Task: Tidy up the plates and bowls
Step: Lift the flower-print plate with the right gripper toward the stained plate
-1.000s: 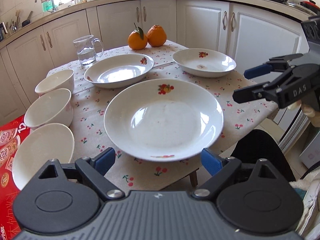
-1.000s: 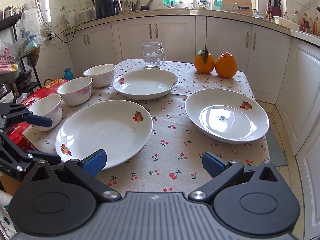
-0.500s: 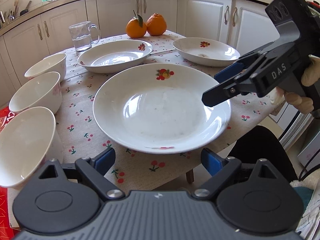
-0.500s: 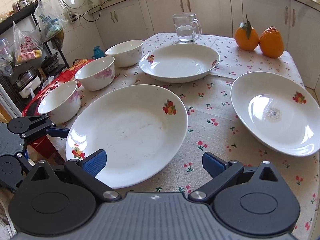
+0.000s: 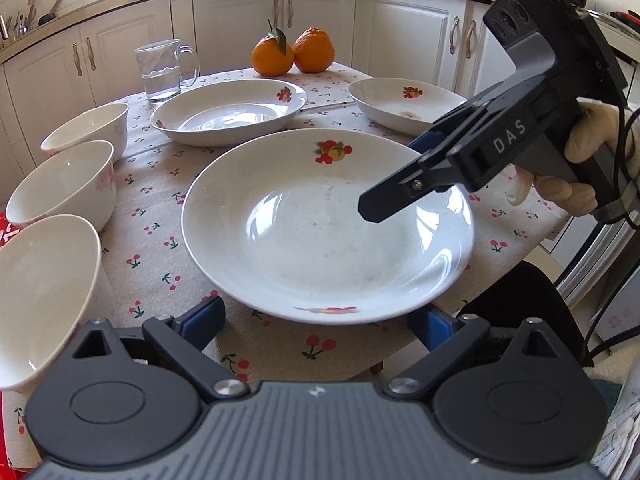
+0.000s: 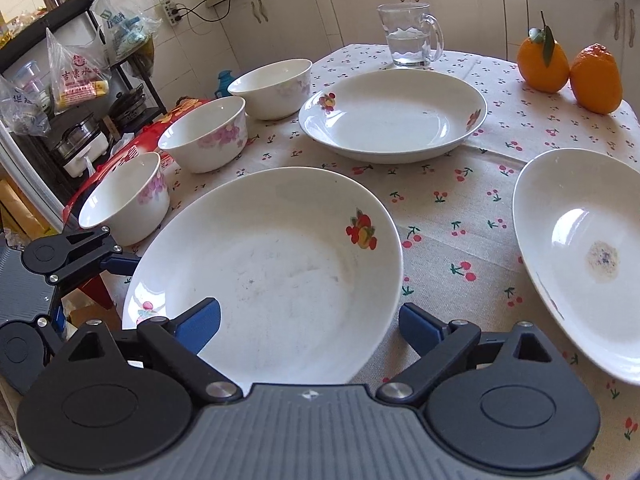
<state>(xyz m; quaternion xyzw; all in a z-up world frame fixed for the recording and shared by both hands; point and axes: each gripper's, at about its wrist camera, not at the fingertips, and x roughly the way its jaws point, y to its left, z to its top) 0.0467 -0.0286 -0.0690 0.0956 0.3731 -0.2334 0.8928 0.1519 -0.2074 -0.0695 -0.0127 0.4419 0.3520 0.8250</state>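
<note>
Three white plates with fruit prints lie on the cherry-print tablecloth: a near plate [image 5: 328, 228] [image 6: 264, 272], a far plate [image 5: 228, 110] [image 6: 394, 114] and a right plate [image 5: 404, 104] [image 6: 580, 256]. Three white bowls [image 5: 64, 184] [image 6: 204, 134] stand in a row along the left side. My left gripper [image 5: 320, 320] is open, its jaws just short of the near plate's front rim. My right gripper [image 6: 308, 320] [image 5: 370, 208] is open and hovers over the near plate's right edge.
A glass mug of water [image 5: 162, 70] [image 6: 412, 36] and two oranges [image 5: 292, 52] [image 6: 568, 68] stand at the table's far end. White cabinets [image 5: 320, 20] run behind. A shelf with bags [image 6: 72, 80] and a red box [image 6: 120, 160] stand left of the table.
Both grippers have moved in toward the near plate. The right gripper came from off the table's right edge to over the plate's rim. Both stayed open.
</note>
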